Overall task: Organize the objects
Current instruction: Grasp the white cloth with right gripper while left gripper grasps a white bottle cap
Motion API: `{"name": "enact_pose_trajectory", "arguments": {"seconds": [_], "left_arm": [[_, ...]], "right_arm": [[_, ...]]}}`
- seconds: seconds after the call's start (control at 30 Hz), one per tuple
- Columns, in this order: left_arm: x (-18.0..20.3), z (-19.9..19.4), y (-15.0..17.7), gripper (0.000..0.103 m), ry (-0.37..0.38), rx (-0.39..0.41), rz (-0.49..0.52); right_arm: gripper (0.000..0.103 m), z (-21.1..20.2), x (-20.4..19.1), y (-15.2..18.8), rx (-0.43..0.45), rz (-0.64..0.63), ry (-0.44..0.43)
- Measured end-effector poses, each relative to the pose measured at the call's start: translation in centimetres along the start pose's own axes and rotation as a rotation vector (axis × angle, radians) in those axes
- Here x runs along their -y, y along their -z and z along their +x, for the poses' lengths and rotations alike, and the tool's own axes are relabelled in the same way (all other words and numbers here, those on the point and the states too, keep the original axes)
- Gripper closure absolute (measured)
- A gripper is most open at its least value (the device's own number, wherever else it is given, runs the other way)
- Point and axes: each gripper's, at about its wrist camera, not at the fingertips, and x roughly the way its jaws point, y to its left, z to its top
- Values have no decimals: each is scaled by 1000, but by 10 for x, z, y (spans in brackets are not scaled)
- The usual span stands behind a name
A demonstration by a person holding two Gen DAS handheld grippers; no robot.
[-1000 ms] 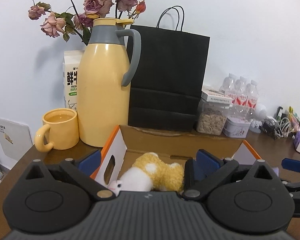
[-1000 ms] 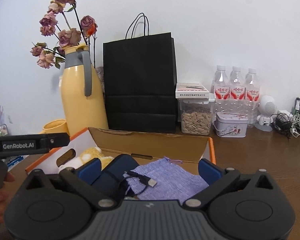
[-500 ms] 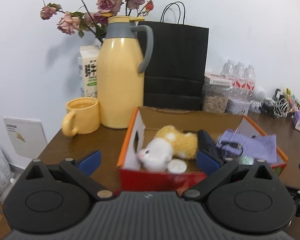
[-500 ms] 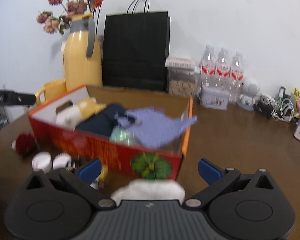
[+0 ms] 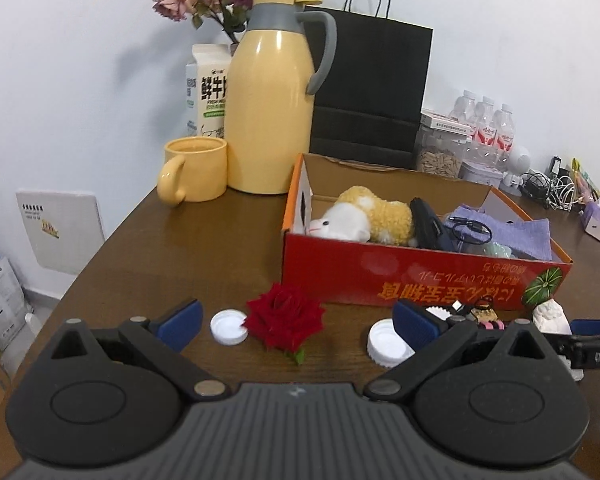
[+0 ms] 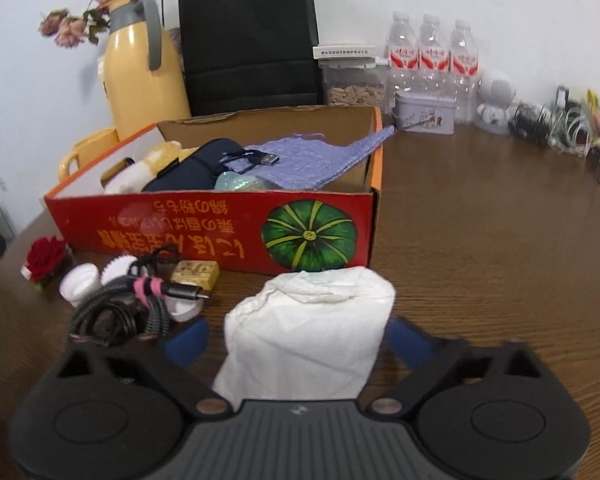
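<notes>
The left tool [image 5: 296,322] hangs low over the brown table [image 5: 172,248] with its blue fingers spread wide and nothing between them. Ahead of it, in the gap, lies a red rose [image 5: 285,317], with a white cap [image 5: 229,327] just to its left and a second white cap [image 5: 388,342] touching the inner side of the right-hand finger.

Beyond the rose stands the red box [image 5: 420,280], its long printed side facing the tool. Inside it lie a yellow and white plush toy [image 5: 364,220], a dark pouch [image 5: 430,224], a black cable [image 5: 470,230] and a purple cloth [image 5: 528,232]. Behind the box are a yellow jug [image 5: 270,112], a yellow mug [image 5: 194,170], a milk carton [image 5: 206,92] and a black paper bag [image 5: 374,88].

The right tool [image 6: 298,340] is also spread wide, its fingers either side of a crumpled white cloth [image 6: 312,328] that lies on the table in front of the box; whether the fingers touch the cloth cannot be told. To the left of the cloth sit a coiled braided cable [image 6: 136,308] with a pink band and a small tan case [image 6: 196,272], both just in front of the box wall.
</notes>
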Motion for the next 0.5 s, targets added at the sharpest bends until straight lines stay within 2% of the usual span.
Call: {"name": "enact_pose_trajectory", "arguments": {"seconds": [0.23, 0.33, 0.43, 0.5], "left_arm": [[-7, -8, 4, 0, -12, 2, -19], [-10, -11, 7, 0, -16, 5, -27], [-15, -10, 8, 0, -34, 3, -32], [-20, -8, 9, 0, -46, -3, -39]], "right_arm": [[29, -9, -5, 5, 42, -13, -1], [37, -19, -2, 6, 81, 0, -24], [37, -28, 2, 6, 121, 17, -19], [46, -30, 5, 6, 125, 28, -22]]}}
